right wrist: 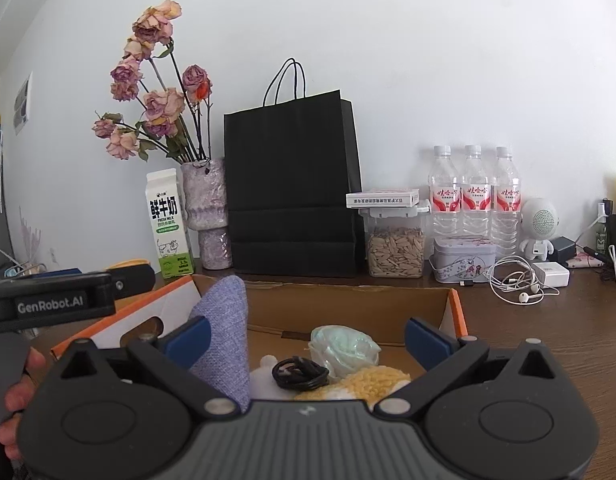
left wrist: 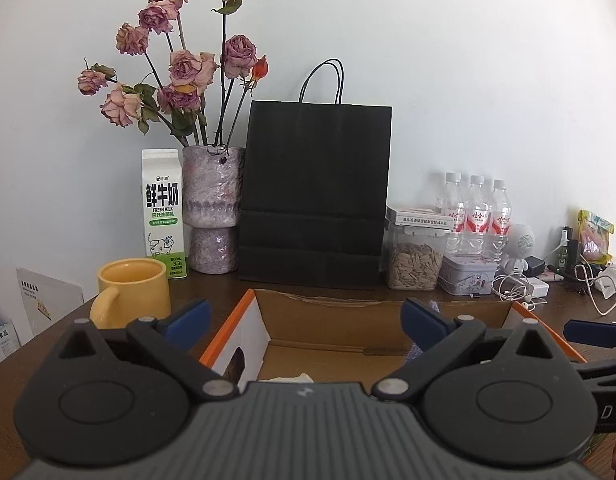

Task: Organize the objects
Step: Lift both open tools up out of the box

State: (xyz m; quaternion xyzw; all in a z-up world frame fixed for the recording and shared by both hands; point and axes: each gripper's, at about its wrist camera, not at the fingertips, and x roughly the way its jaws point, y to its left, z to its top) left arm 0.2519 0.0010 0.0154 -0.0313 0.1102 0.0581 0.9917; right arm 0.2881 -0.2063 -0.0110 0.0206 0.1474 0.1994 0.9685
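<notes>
Milk carton (left wrist: 163,213) reads "FRESH MILK"; left gripper (right wrist: 52,300) reads "GenRobot.AI".

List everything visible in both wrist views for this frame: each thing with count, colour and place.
open cardboard box: one, brown with orange edges, nearest on the table
lilac fabric piece: one, in the box, left side
coiled black cable: one, in the box
pale green wrapped bundle: one, in the box
yellow fuzzy item: one, in the box
yellow ceramic mug: one, left of the box
milk carton: one, white and green, back left
mottled purple vase of dried roses: one, beside the carton
black paper bag: one, against the wall
clear jar of seeds: one, right of the bag
water bottles: three, clear with red labels
white earphones: one, right
left hand-held gripper: open
right hand-held gripper: open
</notes>
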